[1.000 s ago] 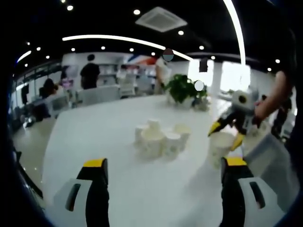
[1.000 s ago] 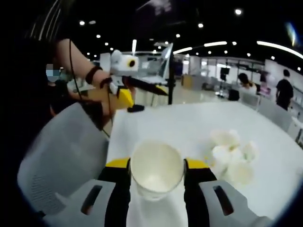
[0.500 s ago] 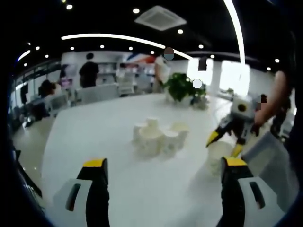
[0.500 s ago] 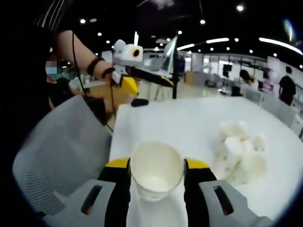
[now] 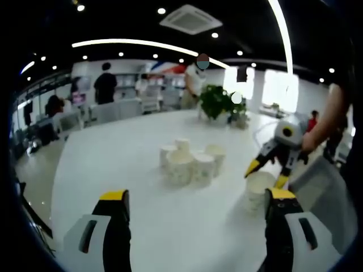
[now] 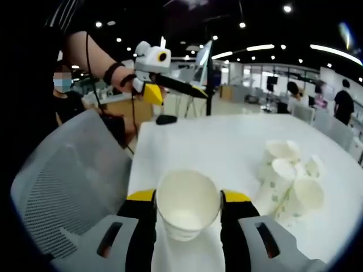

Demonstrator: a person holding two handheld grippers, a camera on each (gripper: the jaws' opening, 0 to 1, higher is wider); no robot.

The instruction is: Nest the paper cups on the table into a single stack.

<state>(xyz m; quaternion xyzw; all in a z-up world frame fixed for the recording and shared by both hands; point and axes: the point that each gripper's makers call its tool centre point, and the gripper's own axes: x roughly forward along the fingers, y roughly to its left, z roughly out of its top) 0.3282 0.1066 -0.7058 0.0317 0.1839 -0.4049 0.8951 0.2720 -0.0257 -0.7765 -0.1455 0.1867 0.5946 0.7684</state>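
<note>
On the white table (image 5: 130, 164), a cluster of paper cups (image 5: 190, 161) stands near the middle, and no printing on them is clear enough to read. The right gripper (image 6: 188, 203) is clamped on a single paper cup (image 6: 188, 211) near the table's edge, beside a grey mesh chair (image 6: 68, 175). The left gripper (image 5: 195, 199) hangs above the table with jaws apart and empty, its view catching a potted plant (image 5: 218, 103) beyond the cluster.
</note>
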